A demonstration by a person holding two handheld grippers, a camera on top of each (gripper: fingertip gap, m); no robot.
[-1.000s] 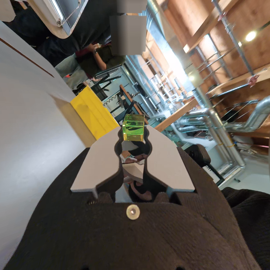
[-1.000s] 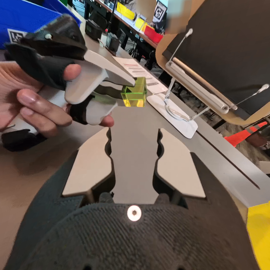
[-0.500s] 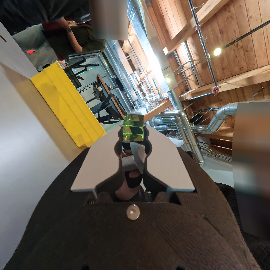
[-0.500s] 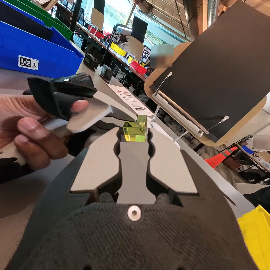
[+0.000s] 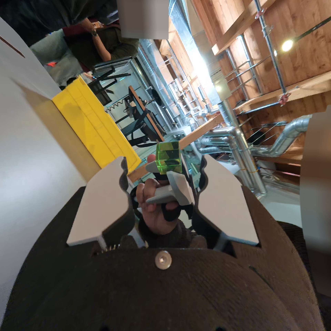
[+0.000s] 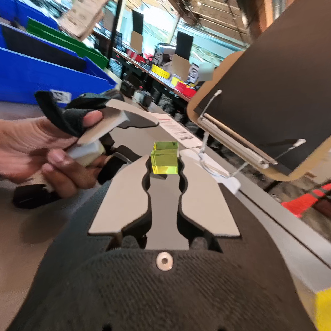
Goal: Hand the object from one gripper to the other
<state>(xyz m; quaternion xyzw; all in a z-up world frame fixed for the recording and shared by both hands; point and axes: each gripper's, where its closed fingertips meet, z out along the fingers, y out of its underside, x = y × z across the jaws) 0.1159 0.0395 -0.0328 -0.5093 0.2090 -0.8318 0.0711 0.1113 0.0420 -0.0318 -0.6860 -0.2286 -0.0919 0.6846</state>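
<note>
A clear green-yellow cube (image 6: 164, 157) sits between the fingertips of my right gripper (image 6: 164, 158), which is shut on it above the grey table (image 6: 268, 236). My left gripper (image 6: 143, 141), held in a hand, is open to the left of the cube and apart from it. In the left wrist view the cube (image 5: 168, 157) is clamped by the right gripper's grey fingers (image 5: 179, 188). My left gripper (image 5: 163, 157) is open wide around it without touching.
A blue bin (image 6: 44, 78) and a green bin (image 6: 68, 43) stand at the back left. A black board on a wire stand (image 6: 268, 89) stands to the right, with a barcode sheet (image 6: 177, 129) beside it. A yellow bin (image 5: 93, 129) sits at the table edge. An orange cone (image 6: 304, 198) is on the floor. The tips of both grippers are at nearly the same place.
My right gripper moved in and shut on the cube. My left gripper then opened, let the cube go and drew back to the left.
</note>
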